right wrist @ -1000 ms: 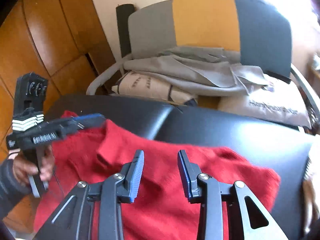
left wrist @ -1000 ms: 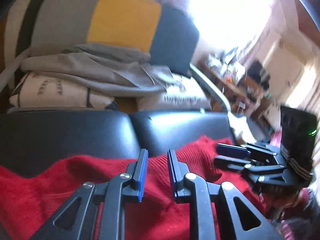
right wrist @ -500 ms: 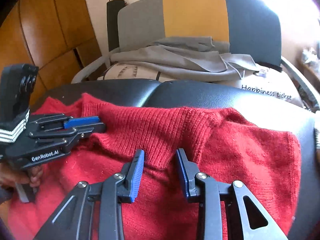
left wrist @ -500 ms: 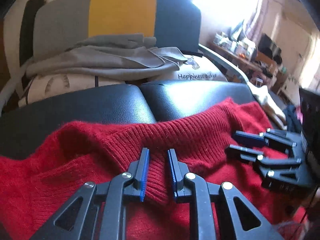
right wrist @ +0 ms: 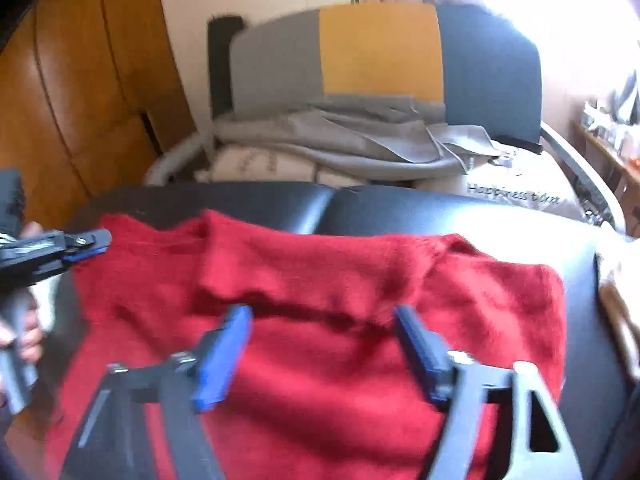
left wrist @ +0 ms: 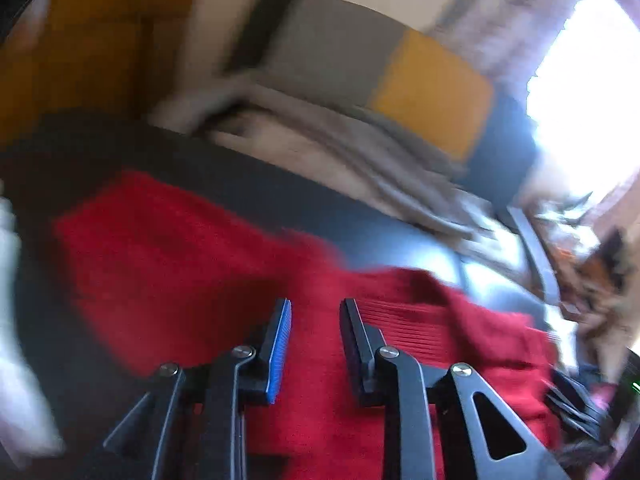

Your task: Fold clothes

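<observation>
red knit sweater spread on black leather bench, right tongs wide open above it, empty, left tongs parted, empty, over its left part

Both wrist cameras are looking forward along their own fingers, low and close over the red sweater lying on the black seat. The left view is tilting and blurring; the right is facing the far chair squarely. Both are sharing sweater, seat and chair.
</observation>
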`<state>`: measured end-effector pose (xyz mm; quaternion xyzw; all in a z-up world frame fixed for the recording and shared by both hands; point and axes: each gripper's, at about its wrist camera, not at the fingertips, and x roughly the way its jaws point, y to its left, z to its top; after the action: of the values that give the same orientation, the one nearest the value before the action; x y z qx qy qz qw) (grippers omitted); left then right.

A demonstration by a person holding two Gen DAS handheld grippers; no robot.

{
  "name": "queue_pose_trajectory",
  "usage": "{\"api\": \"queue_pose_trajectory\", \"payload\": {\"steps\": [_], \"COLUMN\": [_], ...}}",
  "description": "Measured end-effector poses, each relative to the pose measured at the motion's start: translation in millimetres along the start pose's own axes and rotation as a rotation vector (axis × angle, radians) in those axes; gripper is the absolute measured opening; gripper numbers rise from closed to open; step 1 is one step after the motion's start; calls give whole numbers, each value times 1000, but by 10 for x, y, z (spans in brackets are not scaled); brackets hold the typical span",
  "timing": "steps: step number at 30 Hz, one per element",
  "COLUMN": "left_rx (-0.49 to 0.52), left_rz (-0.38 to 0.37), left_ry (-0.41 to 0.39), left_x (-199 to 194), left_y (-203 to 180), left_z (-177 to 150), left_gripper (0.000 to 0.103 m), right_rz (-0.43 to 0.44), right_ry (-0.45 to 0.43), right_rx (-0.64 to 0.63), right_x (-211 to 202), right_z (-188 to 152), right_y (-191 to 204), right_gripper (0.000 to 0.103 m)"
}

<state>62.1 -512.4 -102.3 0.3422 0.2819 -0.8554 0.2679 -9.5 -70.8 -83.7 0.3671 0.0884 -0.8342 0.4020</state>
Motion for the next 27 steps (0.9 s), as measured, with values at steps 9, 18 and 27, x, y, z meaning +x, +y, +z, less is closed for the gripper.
{"api": "queue_pose_trajectory", "payload": {"steps": [9,18,27], "left_rx": [263,428,417], "left_rz": [227,449,536], "left_ry": [201,272,253], "left_x": [24,527,756], "left_y": [470,485,655], "left_z": [317,218,265], "left_gripper": [37,38,33], "right_rz": [29,27,99], "right_ry": [80,101,70], "right_rx": [47,44,104], "right_x": [30,89,26], "right_z": [-763,-765,-760], "right_y": [191,202,81], "right_gripper": [95,103,103]}}
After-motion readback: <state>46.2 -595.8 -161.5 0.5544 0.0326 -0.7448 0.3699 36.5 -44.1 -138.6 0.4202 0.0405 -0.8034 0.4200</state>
